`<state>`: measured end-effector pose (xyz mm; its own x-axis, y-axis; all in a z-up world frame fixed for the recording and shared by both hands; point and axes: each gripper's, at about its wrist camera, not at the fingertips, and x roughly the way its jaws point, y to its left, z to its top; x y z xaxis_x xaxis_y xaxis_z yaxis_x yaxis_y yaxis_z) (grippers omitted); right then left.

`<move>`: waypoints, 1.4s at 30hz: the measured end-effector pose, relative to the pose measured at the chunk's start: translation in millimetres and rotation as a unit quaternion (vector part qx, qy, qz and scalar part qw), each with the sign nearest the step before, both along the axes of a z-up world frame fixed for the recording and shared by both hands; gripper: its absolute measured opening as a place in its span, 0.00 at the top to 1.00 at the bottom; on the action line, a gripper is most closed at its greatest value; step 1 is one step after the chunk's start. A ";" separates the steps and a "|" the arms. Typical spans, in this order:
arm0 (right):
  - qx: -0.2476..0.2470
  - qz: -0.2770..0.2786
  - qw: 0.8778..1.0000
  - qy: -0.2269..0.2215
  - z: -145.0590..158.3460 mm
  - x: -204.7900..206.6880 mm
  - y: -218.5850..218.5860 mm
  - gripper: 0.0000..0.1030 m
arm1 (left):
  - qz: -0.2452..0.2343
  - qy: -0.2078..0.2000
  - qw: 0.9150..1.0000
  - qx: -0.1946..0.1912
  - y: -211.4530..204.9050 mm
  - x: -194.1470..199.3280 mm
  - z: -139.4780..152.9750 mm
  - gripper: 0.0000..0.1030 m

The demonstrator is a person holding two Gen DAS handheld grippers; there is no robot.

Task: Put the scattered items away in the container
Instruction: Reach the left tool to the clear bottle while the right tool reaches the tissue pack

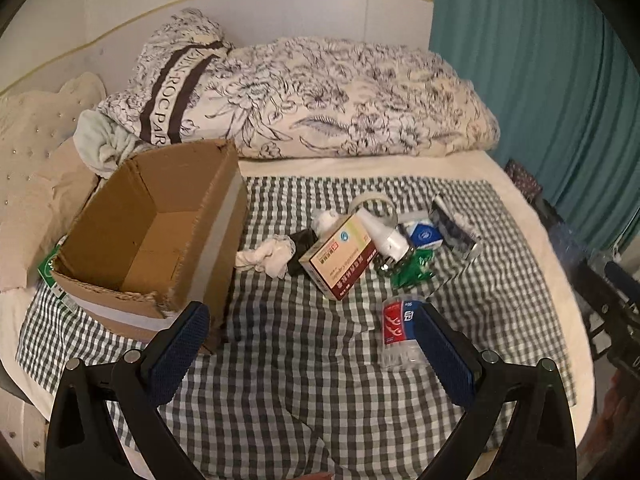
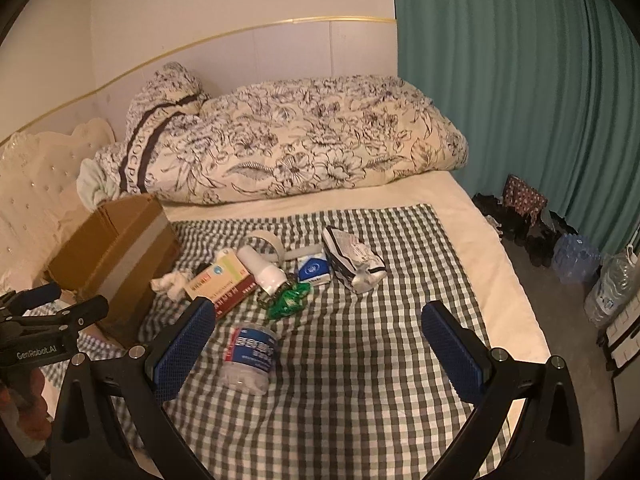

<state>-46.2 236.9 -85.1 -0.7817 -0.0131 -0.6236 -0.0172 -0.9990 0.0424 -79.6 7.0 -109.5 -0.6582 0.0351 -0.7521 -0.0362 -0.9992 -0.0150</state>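
An open, empty cardboard box point(image 1: 152, 232) stands at the left of the checked cloth point(image 1: 320, 360); it also shows in the right wrist view point(image 2: 116, 252). Scattered items lie to its right: a crumpled white cloth point(image 1: 268, 258), a red-and-cream medicine box point(image 1: 340, 260), a white bottle point(image 1: 386, 232), a tape roll point(image 1: 372, 202), a green wrapper point(image 1: 414, 268), a blue-and-white packet point(image 1: 424, 234), a silver pouch point(image 2: 354, 260) and a clear plastic bottle point(image 1: 400, 332) lying on its side point(image 2: 250, 356). My left gripper point(image 1: 314, 344) is open and empty above the cloth. My right gripper point(image 2: 318, 344) is open and empty, the bottle just inside its left finger.
A floral duvet point(image 1: 320, 100) is bundled along the back of the bed. A teal curtain point(image 2: 520, 80) hangs at the right. Shoes and water bottles point(image 2: 576, 256) sit on the floor right of the bed. A padded headboard point(image 1: 32, 140) is at the left.
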 end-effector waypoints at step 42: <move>0.099 0.080 0.986 -0.111 -166.7 -206.1 36.4 0.00 | -0.052 -0.164 0.984 0.033 100.8 -94.7 -176.6 0.00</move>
<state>-252.3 273.3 -251.8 -0.6233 0.0128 -0.7819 0.1552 -0.9779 -0.1398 -174.3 107.8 -286.1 -0.3698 0.1451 -0.9177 -0.1201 -0.9869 -0.1076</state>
